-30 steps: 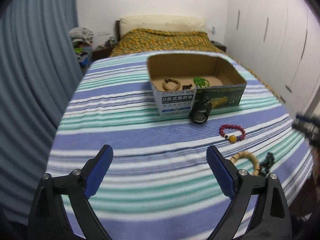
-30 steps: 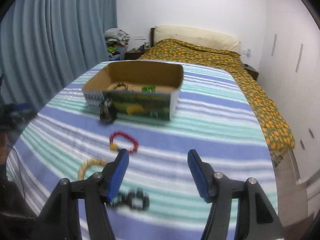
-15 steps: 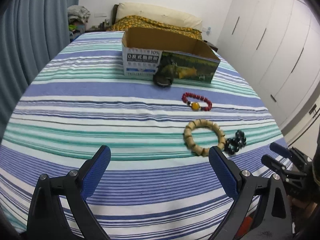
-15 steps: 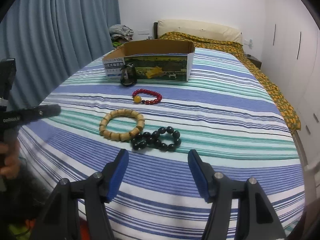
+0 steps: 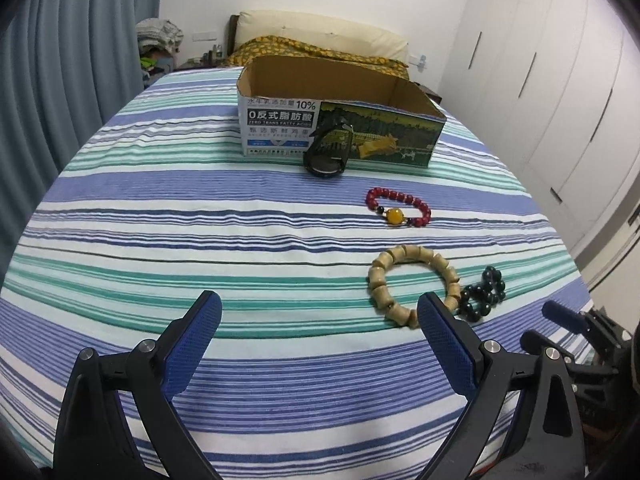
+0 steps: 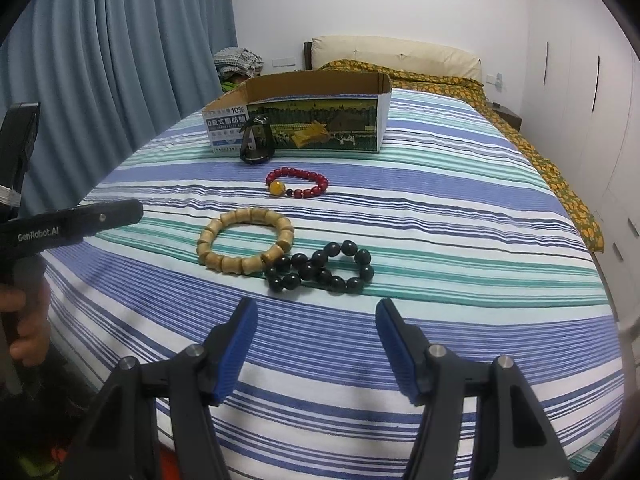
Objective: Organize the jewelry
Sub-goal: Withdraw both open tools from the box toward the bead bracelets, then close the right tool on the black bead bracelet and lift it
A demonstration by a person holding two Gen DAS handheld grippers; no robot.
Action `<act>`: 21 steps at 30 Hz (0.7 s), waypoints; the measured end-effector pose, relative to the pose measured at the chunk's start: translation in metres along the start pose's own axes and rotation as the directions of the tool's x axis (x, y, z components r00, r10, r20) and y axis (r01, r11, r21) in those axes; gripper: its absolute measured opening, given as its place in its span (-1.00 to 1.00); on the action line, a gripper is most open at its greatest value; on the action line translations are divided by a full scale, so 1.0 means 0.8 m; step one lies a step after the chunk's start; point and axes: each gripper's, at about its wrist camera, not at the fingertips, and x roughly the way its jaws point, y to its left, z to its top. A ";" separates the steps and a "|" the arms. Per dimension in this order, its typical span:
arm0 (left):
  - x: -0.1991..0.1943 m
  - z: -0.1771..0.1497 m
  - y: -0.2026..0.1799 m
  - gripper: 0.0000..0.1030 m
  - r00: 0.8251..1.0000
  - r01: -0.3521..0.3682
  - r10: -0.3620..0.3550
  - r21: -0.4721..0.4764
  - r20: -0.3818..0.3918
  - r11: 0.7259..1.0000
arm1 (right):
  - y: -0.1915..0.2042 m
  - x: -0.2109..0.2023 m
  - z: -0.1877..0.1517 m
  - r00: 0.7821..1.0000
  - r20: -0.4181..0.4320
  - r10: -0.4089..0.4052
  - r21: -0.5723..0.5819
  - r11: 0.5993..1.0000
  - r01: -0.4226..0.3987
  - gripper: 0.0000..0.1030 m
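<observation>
On the striped bedspread lie a black bead bracelet [image 6: 322, 267], a wooden bead bracelet [image 6: 245, 245] touching it, and a red bead bracelet [image 6: 297, 182] with an amber bead. A dark watch [image 6: 257, 142] leans on the open cardboard box [image 6: 300, 120]. In the left wrist view the same things show: black [image 5: 482, 294], wooden [image 5: 412, 284], red [image 5: 398, 206], watch [image 5: 328, 152], box [image 5: 340, 124]. My right gripper [image 6: 316, 332] is open and empty, just short of the black bracelet. My left gripper [image 5: 320, 332] is open and empty, left of the wooden bracelet.
The bedspread [image 5: 160, 220] covers a bed with a yellow patterned quilt [image 6: 440, 80] and pillow behind the box. Blue curtains [image 6: 100, 60] hang at the left, white wardrobes [image 5: 560, 100] at the right. The left gripper's body [image 6: 60, 228] juts in at the left of the right wrist view.
Both grippers have pulled back and dropped low towards the near edge of the bed. The bracelets now lie just ahead of the fingers. Both stay open.
</observation>
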 end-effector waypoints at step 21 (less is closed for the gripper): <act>0.029 0.005 -0.025 0.91 0.999 0.011 -0.009 0.062 -0.032 0.998 | -0.004 0.013 -0.003 1.000 -0.021 -0.005 0.030 1.000 0.006 0.22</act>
